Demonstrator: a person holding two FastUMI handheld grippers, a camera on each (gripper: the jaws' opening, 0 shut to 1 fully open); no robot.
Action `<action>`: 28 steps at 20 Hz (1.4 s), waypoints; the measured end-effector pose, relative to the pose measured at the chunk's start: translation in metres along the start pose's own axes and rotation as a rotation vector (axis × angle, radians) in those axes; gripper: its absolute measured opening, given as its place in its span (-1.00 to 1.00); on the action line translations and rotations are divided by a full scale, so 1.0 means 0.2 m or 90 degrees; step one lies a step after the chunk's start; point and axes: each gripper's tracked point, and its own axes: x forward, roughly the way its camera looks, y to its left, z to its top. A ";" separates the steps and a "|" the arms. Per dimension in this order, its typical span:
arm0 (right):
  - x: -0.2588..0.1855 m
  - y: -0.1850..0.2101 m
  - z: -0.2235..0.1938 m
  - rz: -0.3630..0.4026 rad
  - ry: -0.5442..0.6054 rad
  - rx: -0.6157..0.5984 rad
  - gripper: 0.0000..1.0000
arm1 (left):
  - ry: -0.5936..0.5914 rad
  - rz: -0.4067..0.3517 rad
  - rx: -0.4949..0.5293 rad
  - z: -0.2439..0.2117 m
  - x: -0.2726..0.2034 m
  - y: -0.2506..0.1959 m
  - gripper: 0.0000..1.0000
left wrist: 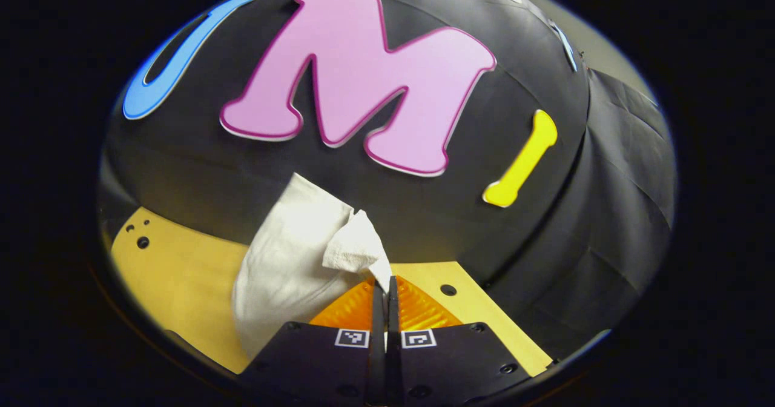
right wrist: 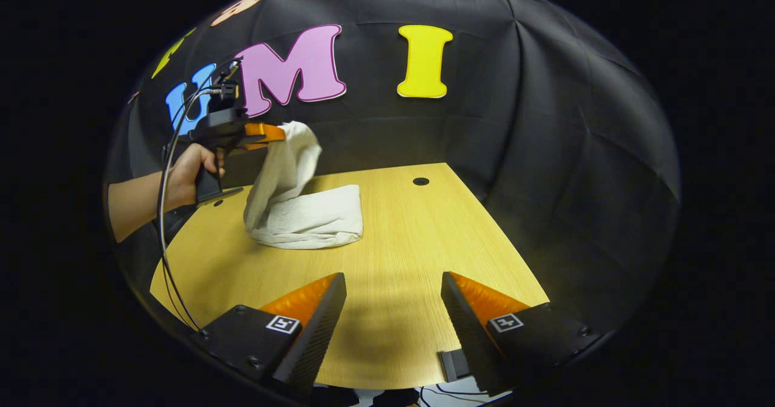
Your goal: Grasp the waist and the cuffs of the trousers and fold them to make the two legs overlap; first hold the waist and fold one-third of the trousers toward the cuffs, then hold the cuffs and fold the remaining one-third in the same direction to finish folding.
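Observation:
The white trousers point(right wrist: 306, 216) lie partly folded on the wooden table point(right wrist: 412, 243), with one end lifted into the air. My left gripper point(right wrist: 280, 133), held by a hand point(right wrist: 191, 171), is shut on that raised end. In the left gripper view the cloth point(left wrist: 290, 255) hangs down to the left from my left gripper point(left wrist: 385, 281), a bunched corner pinched between the closed fingers. My right gripper point(right wrist: 393, 283) stands open near the table's front edge, well short of the trousers, nothing between its fingers.
A black cable point(right wrist: 163, 213) loops down from the left gripper past the table's left edge. The table has small round holes point(right wrist: 421, 181) near its back. Bare wood stretches to the right of the trousers up to the black booth wall point(right wrist: 545, 152).

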 end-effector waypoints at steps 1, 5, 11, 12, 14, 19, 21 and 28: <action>-0.01 -0.01 -0.01 0.000 0.002 0.000 0.94 | 0.015 -0.010 0.000 -0.08 0.01 -0.06 -0.90; -0.05 -0.04 -0.05 0.002 0.007 -0.003 0.94 | 0.086 -0.017 0.023 -0.40 0.07 -0.16 -0.90; -0.10 -0.04 -0.04 0.002 -0.005 0.002 0.94 | 0.142 -0.003 0.043 -0.69 -0.04 -0.17 0.26; -0.11 -0.03 -0.03 0.002 -0.008 0.002 0.94 | 0.141 -0.009 0.039 -0.69 -0.10 -0.17 0.29; -0.13 -0.02 -0.02 0.001 -0.016 0.007 0.96 | 0.133 -0.008 0.022 -0.67 -0.25 -0.15 0.58; -0.17 0.05 0.10 0.019 -0.050 0.024 0.96 | 0.063 0.060 0.014 -0.52 -0.73 0.01 0.92; -0.18 0.13 0.15 0.038 -0.060 0.044 0.99 | 0.029 0.113 0.019 -0.46 -0.98 0.09 0.92; -0.18 0.46 0.25 0.110 -0.088 0.019 0.98 | -0.052 0.246 -0.009 -0.48 -1.70 0.28 0.92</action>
